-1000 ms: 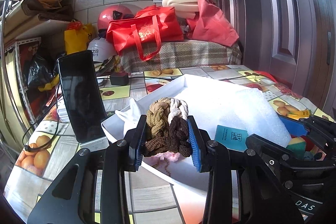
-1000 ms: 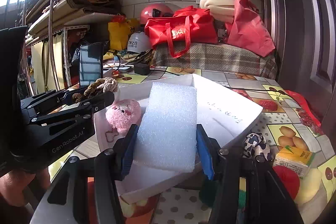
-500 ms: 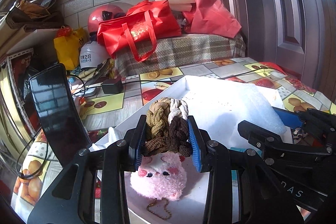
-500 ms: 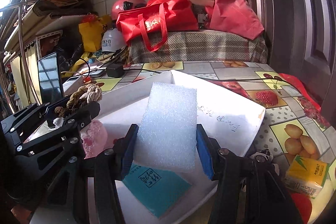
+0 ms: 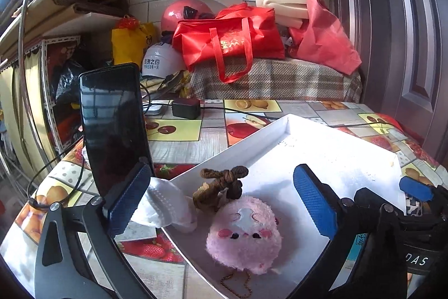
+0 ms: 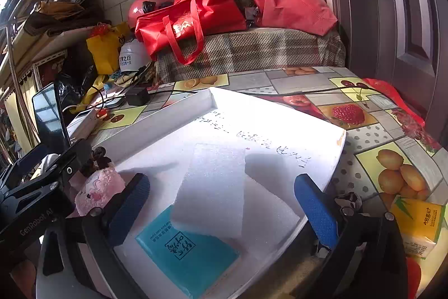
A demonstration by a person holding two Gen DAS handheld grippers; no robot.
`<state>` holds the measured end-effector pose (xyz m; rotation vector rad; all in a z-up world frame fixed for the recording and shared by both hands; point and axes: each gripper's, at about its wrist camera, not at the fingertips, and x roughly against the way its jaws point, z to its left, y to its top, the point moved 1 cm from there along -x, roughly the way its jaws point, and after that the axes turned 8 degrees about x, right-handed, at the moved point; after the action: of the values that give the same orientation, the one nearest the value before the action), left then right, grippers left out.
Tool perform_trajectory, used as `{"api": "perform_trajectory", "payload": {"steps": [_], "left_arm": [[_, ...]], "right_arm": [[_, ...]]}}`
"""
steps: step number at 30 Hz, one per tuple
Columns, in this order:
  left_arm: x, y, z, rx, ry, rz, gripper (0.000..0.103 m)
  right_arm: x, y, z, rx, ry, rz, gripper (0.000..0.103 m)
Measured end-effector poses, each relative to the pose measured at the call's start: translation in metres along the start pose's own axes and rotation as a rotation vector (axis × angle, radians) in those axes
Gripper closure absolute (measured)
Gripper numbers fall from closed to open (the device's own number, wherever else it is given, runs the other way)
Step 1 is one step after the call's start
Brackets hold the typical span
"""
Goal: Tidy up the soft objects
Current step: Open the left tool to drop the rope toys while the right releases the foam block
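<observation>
- We are holding the left hand-held gripper (image 5: 221,203) wide open and empty over the white tray (image 5: 336,147); the braided brown scrunchie (image 5: 221,184) and pink plush (image 5: 243,237) are lying between its fingers
- We are keeping the right hand-held gripper (image 6: 221,209) spread too, gripping nothing, the white foam sheet (image 6: 215,187) lying ahead of it on a teal packet (image 6: 187,251)
- Beyond its right finger a yellow tissue pack (image 6: 417,223) and patterned soft thing (image 6: 347,199) are waiting on the bench (image 6: 364,136), so sorting looks partly done

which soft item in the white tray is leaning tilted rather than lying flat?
The white foam sheet: it is propped on the teal packet. The pink plush and braided knot rest on the tray floor.
</observation>
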<state>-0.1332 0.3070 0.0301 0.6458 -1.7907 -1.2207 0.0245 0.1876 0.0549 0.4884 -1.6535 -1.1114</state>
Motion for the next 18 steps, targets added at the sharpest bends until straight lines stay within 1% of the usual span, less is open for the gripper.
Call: {"api": "perform_trajectory", "payload": {"steps": [11,18], "left_arm": [[0.008,0.000,0.000,0.002,0.029,-0.048,0.000],[0.013,-0.001,-0.001,-0.009,0.026,-0.068,0.000]], "right_arm": [[0.006,0.001,0.005,0.025,-0.040,-0.037,0.000],[0.017,0.000,0.006,0.036,-0.051,-0.093,0.000]]}}
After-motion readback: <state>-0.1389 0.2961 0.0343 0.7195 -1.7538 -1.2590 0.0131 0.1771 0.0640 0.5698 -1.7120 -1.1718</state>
